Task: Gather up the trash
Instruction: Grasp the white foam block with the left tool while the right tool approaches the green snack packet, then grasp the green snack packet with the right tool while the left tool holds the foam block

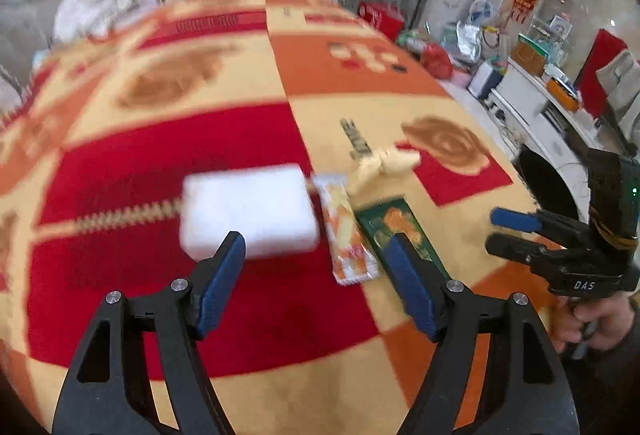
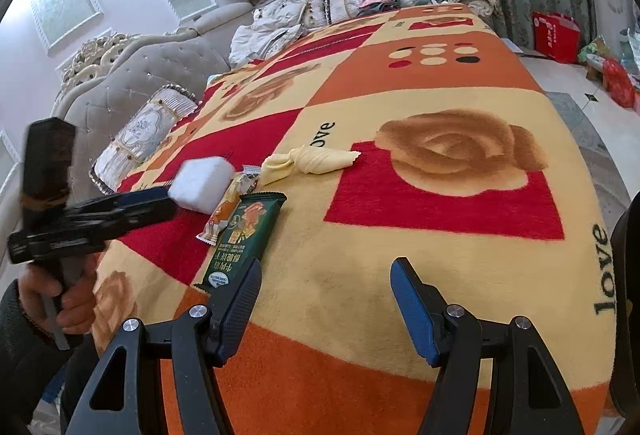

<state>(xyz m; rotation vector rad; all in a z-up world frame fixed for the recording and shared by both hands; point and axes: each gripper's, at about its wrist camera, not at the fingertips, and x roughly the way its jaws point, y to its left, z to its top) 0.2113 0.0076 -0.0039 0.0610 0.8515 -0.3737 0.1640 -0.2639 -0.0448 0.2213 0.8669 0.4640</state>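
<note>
Left gripper [image 1: 320, 267] hovering wide, empty, over white block [image 1: 248, 211] and wrappers; right gripper [image 2: 326, 299] waiting wide, empty, beside green wrapper [image 2: 240, 239].

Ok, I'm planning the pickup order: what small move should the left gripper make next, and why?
Probably ease the left gripper forward and down over the orange wrapper. Its jaws are open and empty, and the wrapper lies flat on the blanket just ahead between them, beside the white block.

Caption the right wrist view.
Open right gripper near green wrapper; orange wrapper, white block, yellow cloth beyond.
</note>
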